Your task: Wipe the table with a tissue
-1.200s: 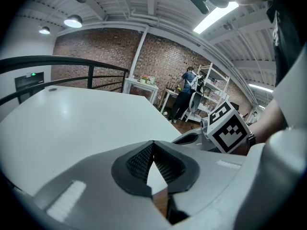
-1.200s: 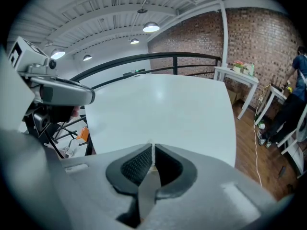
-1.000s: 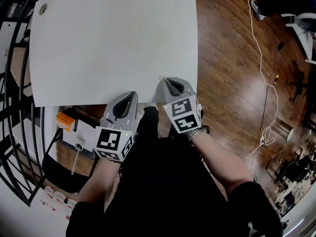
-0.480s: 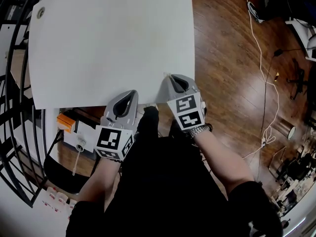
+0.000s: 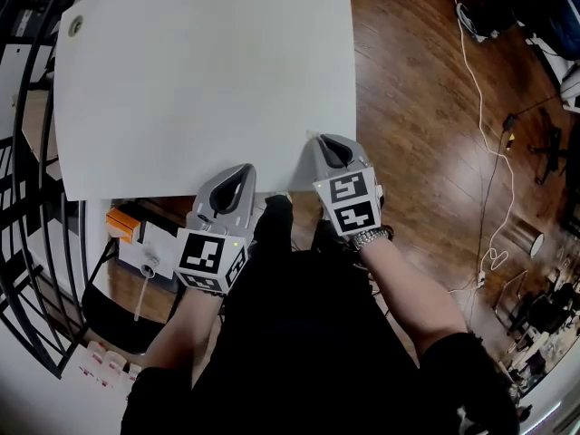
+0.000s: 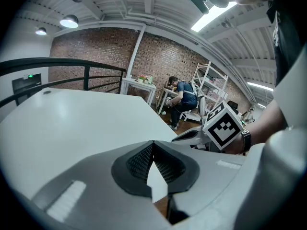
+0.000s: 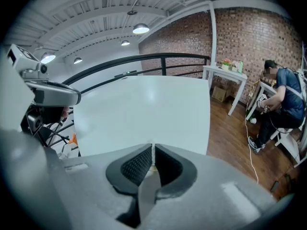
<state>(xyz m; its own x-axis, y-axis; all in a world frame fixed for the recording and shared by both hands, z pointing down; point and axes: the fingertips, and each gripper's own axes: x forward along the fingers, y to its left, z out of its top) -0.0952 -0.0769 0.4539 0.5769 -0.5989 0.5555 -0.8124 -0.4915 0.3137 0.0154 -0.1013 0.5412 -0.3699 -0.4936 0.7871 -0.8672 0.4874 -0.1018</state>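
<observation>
The white table [image 5: 199, 71] fills the upper left of the head view. My right gripper [image 5: 314, 139] rests at the table's near edge, close to its right corner, and is shut on the tissue [image 5: 311, 135]. Only a thin white sliver of the tissue [image 7: 152, 146] shows between the jaws in the right gripper view. My left gripper [image 5: 243, 169] hovers at the near edge, left of the right one. Its jaws [image 6: 153, 145] meet at the tips with nothing held. The tabletop [image 7: 144, 104] ahead is bare.
A black railing [image 5: 23, 152] curves along the left. An orange box [image 5: 120, 222] and a black chair [image 5: 109, 324] sit below the table's near edge. A white cable [image 5: 485, 134] trails over the wooden floor at right. A seated person [image 7: 283, 99] and a white side table [image 7: 225, 73] are beyond.
My right gripper has slid a little to the right along the table's near edge, towards the corner. The left gripper has stayed put.
</observation>
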